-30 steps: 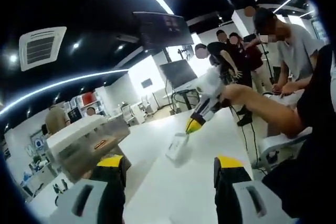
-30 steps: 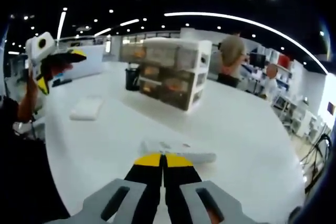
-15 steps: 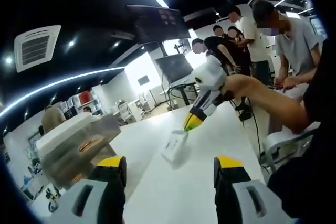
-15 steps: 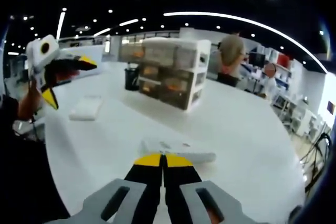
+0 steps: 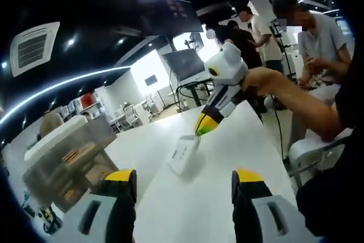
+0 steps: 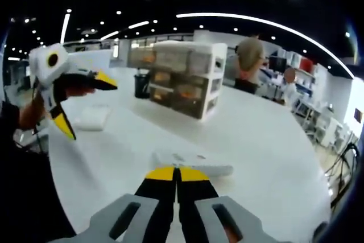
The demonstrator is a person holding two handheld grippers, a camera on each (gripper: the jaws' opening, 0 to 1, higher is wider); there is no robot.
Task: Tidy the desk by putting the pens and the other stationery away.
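A flat white packet (image 6: 196, 164) lies on the white desk (image 6: 267, 140), just beyond my right gripper (image 6: 176, 173), whose jaws are shut with their yellow tips at the packet's near edge. I cannot tell if they pinch it. In the left gripper view the same right gripper (image 5: 203, 126), held by a hand, points down onto the packet (image 5: 183, 155). My left gripper (image 5: 183, 176) is open above the desk with nothing between its jaws. From the right gripper view the left gripper (image 6: 85, 103) hangs open at the left.
A translucent drawer unit (image 6: 182, 78) stands at the back of the desk, with a black pen cup (image 6: 143, 85) beside it. A white pad (image 6: 94, 116) lies behind the left gripper. Several people (image 5: 307, 32) stand past the desk's far end.
The left gripper has come closer to the right gripper and the packet, with its jaws spread wider. The right gripper and the packet have stayed where they were.
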